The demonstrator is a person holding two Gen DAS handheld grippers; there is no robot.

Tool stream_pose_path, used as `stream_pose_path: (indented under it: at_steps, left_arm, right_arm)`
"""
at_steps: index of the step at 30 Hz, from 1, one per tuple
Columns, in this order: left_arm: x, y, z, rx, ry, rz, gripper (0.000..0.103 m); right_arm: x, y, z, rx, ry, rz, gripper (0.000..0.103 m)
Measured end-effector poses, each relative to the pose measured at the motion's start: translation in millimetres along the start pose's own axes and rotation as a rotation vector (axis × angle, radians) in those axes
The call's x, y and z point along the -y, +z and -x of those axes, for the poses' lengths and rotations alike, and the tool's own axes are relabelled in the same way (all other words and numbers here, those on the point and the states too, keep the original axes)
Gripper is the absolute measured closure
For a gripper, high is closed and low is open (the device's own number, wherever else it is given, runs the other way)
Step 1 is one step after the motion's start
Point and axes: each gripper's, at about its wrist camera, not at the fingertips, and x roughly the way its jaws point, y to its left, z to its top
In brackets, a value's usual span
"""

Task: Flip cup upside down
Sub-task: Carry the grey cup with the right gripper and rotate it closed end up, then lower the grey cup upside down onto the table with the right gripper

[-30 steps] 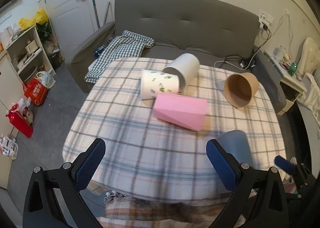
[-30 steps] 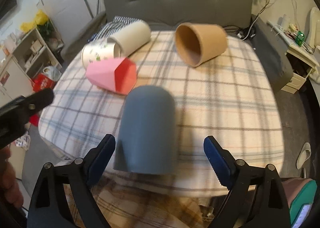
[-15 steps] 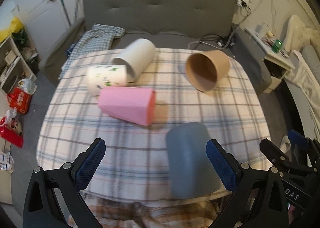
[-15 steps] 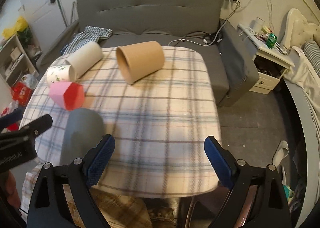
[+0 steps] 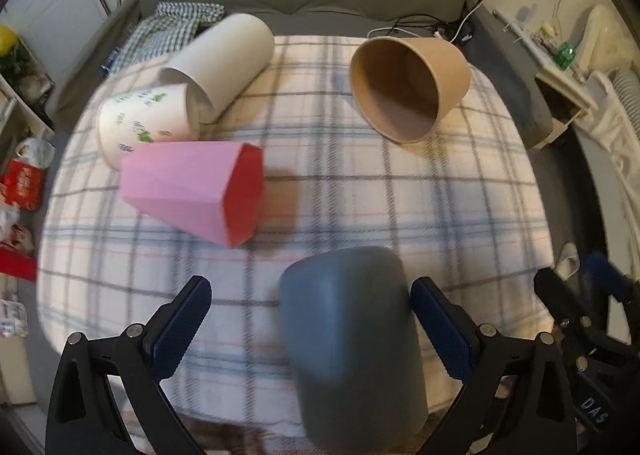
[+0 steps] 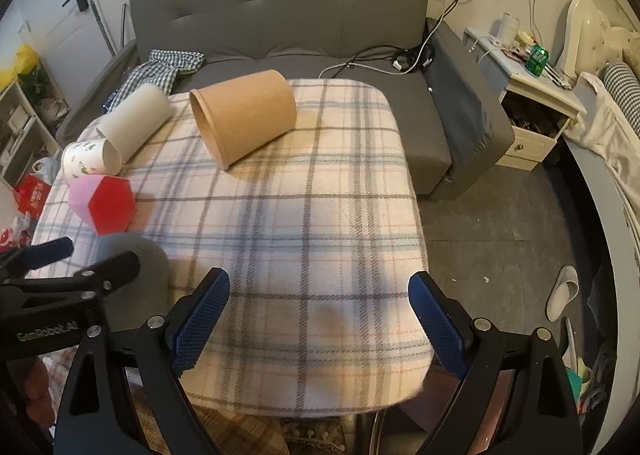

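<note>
Jaws wide on both. Left gripper [image 5: 310, 329], marked "GenRobot.AI", points over the table's near edge; blue-grey cup [image 5: 350, 355] stands base-up between its fingers, nearer the right pad, contact unclear. Right gripper [image 6: 320, 321], marked "DAS", brackets only bare plaid tablecloth [image 6: 300, 223] by the near right corner.

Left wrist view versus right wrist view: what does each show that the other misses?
Only the left wrist view shows inside the brown paper cup and the whole blue-grey cup, standing upside down between the open left claw. Only the right shows the nightstand and slipper. Both show the pink cup, white cups and plaid tablecloth.
</note>
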Motion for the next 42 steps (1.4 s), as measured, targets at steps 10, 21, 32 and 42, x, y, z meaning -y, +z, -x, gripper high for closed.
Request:
stream_pose_path:
  at_steps: [10, 21, 32, 42]
  left_arm:
    - [9, 1, -14, -0.087, -0.081, -0.02, 0.026]
    - [12, 8, 26, 0.043, -0.063, -0.065, 0.027]
    - [22, 19, 54, 0.24, 0.014, -0.121, 0.028]
    - [29, 27, 43, 0.282, 0.08, -0.159, 0.028]
  right_arm:
    - [1, 2, -14, -0.029, 0.005, -0.002, 0.012]
    - [1, 0, 4, 0.006, 0.002, -0.014, 0.012]
    - [3, -10, 21, 0.046, 0.01, -0.043, 0.012]
    - [2, -11, 17, 0.041, 0.01, -0.046, 0.012]
